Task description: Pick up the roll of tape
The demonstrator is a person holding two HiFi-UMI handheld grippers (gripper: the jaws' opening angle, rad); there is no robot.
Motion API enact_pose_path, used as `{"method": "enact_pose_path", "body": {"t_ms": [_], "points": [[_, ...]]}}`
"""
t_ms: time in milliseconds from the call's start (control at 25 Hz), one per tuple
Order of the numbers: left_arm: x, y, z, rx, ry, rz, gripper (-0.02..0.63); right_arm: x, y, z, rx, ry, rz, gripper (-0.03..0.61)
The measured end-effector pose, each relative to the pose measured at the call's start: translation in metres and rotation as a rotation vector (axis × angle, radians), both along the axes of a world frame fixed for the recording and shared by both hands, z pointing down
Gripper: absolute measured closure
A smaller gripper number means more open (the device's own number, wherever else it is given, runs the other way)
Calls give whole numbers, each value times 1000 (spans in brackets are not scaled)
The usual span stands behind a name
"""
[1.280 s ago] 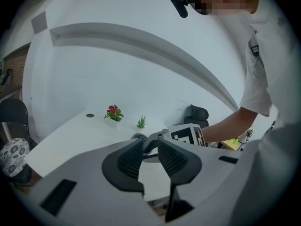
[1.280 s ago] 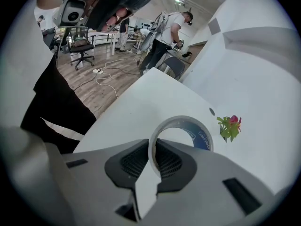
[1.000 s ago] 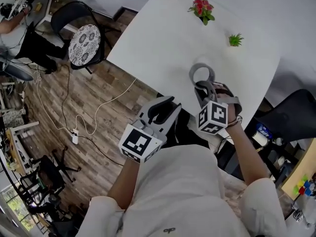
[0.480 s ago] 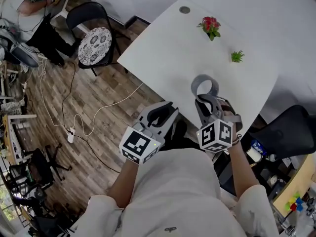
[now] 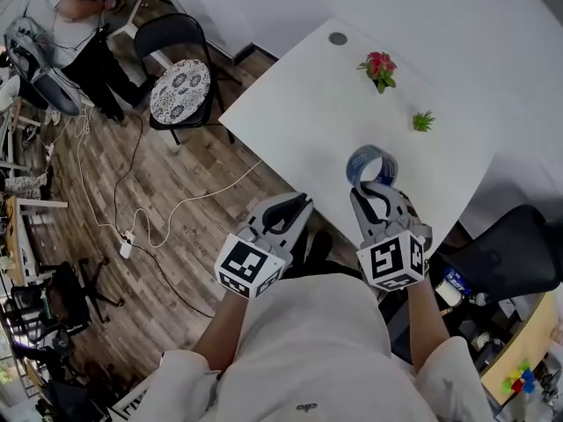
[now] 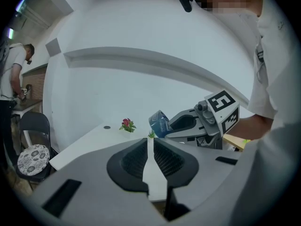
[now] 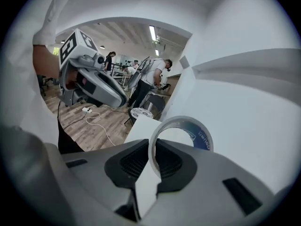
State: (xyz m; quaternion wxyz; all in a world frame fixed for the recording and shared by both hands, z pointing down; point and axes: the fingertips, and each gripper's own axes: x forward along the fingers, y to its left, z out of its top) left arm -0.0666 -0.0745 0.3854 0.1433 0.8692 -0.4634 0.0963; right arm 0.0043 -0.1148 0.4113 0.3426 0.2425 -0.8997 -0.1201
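Observation:
The roll of tape (image 5: 353,167), a grey ring with a blue printed band, hangs above the near edge of the white table (image 5: 290,95). My right gripper (image 5: 374,192) is shut on its rim. In the right gripper view the tape (image 7: 203,136) stands upright, its wall pinched between the two pads of the right gripper (image 7: 153,147). My left gripper (image 5: 295,205) hovers off the table's edge over the floor, left of the right one, fingers together and empty. From the left gripper view the tape (image 6: 160,122) shows beyond the left gripper (image 6: 150,142).
A red flower pot (image 5: 378,67) and a small green plant (image 5: 423,120) stand on the far part of the table. A chair with a patterned cushion (image 5: 180,90) is at the table's left. A white cable (image 5: 167,209) lies on the wood floor. A black office chair (image 5: 510,253) is at right.
My right gripper has risen with the tape roll, lifting it off the table and tilting it upright. The left gripper has barely moved.

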Motion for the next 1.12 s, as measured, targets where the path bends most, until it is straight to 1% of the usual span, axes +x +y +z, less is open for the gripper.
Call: {"method": "enact_pose_path", "body": {"t_ms": [200,400,560,720,920,1120], "points": [[-2,1,-8,18,3,-13,575,-7,7,-19,-45,-125,-22,528],[-3,0,-12,32,3,-20,582,-15,14,-33,-59,-205,-45,528],[-4,1,-14,41,4,-25,584,-18,21,-42,-85,-288,-37,528],[-6,2,-17,50,8,-32,588,-19,25,-45,-109,-337,-25,528],[-7,-1,-20,72,10,-45,591,-21,26,-47,-161,-426,-22,528],[-5,-1,-22,75,13,-36,592,-22,27,-46,-184,-455,-12,528]]}}
